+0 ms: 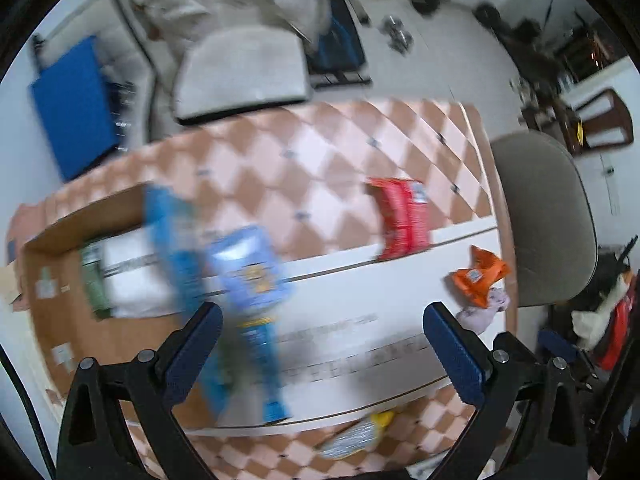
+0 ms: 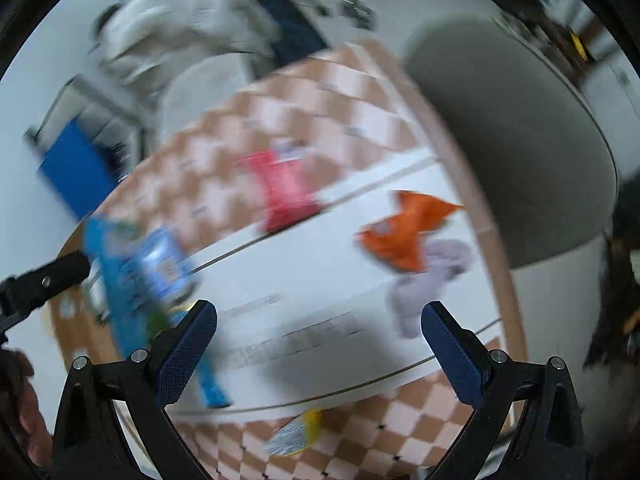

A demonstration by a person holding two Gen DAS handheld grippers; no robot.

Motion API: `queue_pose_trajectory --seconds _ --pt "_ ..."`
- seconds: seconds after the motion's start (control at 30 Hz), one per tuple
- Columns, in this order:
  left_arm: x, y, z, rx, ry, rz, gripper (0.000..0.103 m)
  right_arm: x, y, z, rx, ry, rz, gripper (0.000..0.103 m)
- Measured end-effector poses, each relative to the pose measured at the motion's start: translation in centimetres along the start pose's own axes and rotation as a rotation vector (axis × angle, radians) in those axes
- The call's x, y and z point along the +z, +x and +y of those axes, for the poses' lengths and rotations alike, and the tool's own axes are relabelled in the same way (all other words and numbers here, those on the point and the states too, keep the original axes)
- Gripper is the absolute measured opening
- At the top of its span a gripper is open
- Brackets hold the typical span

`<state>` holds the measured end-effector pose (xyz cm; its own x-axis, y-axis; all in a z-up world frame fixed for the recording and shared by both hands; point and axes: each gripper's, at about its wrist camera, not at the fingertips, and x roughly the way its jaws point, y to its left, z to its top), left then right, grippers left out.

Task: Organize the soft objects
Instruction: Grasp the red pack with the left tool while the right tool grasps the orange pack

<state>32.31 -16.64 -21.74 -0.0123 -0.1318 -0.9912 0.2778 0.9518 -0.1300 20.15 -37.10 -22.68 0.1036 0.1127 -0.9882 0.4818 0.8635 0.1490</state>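
Note:
Both views are motion-blurred. My left gripper (image 1: 322, 320) is open and empty above a white board (image 1: 360, 312) on the checkered table. A cardboard box (image 1: 60, 300) at the left holds white and green packs; blue packets (image 1: 248, 268) lean at its rim. A red packet (image 1: 402, 218), an orange packet (image 1: 478, 274) and a lilac soft toy (image 1: 486, 308) lie on the board. My right gripper (image 2: 318, 320) is open and empty over the same board (image 2: 304, 280), with the orange packet (image 2: 404, 228) and lilac toy (image 2: 428, 280) ahead right, the red packet (image 2: 286, 188) ahead, blue packets (image 2: 148, 272) left.
A silver-and-yellow packet (image 1: 356, 436) lies near the table's front edge, also in the right wrist view (image 2: 294, 432). A grey chair (image 1: 548, 216) stands at the right, another chair (image 1: 240, 72) behind the table. The left gripper's body (image 2: 40, 280) shows at the left.

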Motion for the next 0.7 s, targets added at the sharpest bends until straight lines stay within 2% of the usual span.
queue_pose_trajectory --seconds 0.1,0.23,0.4,0.53,0.57,0.67,0.7 --pt "3.2 5.1 -4.0 -0.016 0.018 0.101 0.103 3.4 3.6 -5.7 0.038 0.131 0.076 0.103" --pt "6.2 11.1 -7.3 -0.014 0.012 0.216 0.103 6.1 7.8 -9.5 0.093 0.228 0.158 0.103" --pt "8.1 16.4 -9.4 -0.017 0.004 0.314 0.103 7.3 11.8 -11.0 0.109 0.268 0.234 0.096" --pt "8.9 19.2 -10.6 0.019 0.018 0.354 0.103 7.7 13.6 -11.3 0.101 0.265 0.26 0.089" --pt "9.0 19.7 -10.9 0.029 0.022 0.36 0.101 7.8 14.0 -11.3 0.099 0.263 0.266 0.086" --pt "9.1 20.8 -11.3 0.058 0.026 0.367 0.085 8.0 15.0 -10.9 0.098 0.254 0.294 0.083" --pt "9.1 21.0 -11.4 0.081 0.035 0.363 0.083 8.0 15.3 -10.8 0.096 0.249 0.299 0.082"
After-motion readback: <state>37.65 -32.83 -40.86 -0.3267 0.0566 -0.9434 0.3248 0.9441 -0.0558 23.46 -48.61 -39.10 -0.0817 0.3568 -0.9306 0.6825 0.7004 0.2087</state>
